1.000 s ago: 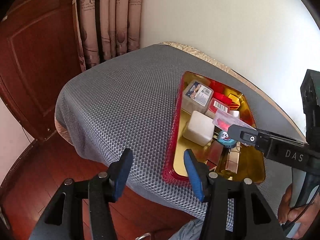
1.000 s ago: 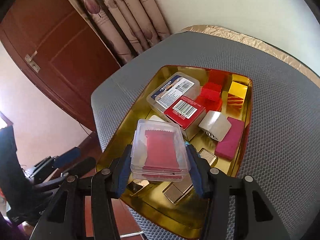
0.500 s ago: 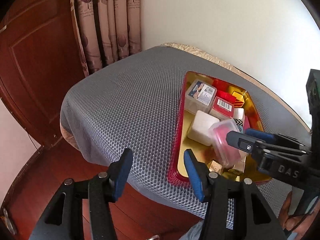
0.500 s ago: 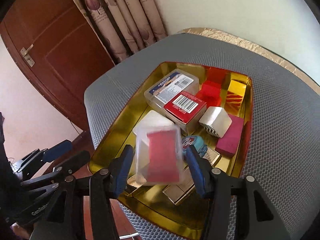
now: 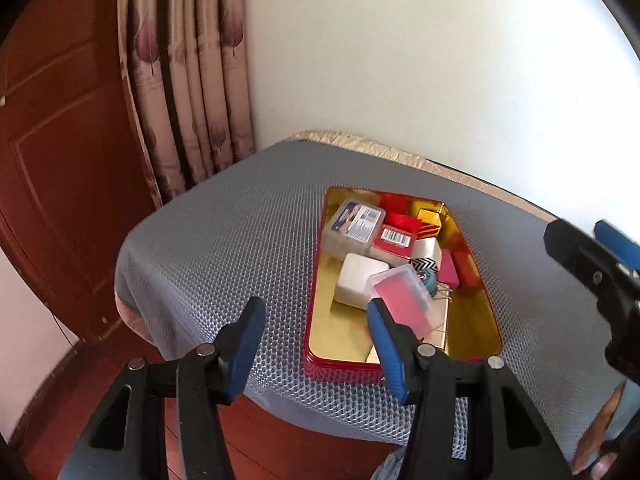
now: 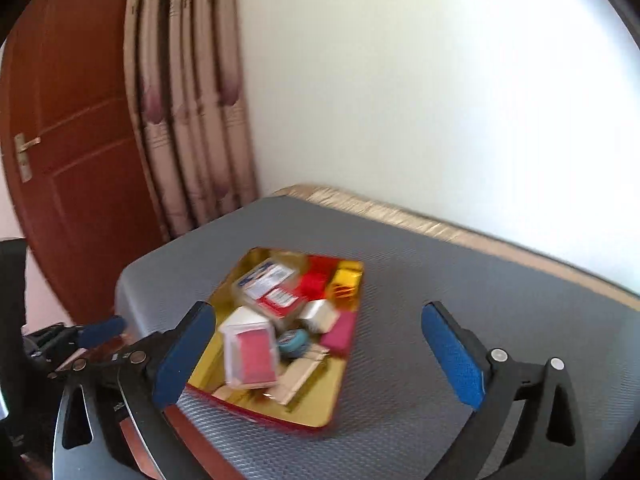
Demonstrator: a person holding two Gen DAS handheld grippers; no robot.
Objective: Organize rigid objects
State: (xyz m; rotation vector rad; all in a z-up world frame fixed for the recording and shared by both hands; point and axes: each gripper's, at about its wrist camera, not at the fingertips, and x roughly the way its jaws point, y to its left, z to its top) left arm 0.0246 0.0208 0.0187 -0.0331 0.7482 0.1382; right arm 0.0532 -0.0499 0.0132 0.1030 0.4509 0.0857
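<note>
A gold tray with red outer walls sits on the grey mesh table cover and holds several small boxes. A clear plastic box with a pink insert lies tilted on top of the pile at the tray's near end, with nothing holding it. My right gripper hangs above and behind the tray, its jaws opening wide and nothing between them; in the left wrist view it sits at the right edge. My left gripper is open and empty over the tray's near left corner.
The tray also holds a labelled clear box, a red barcode box, a white block, a yellow box and a pink block. Bare grey cover lies left of the tray. A wooden door, curtain and white wall stand behind.
The right gripper let go of the clear box, opened wide and pulled back and up from the tray. The box now rests in the tray. The left gripper drew back and rose a little.
</note>
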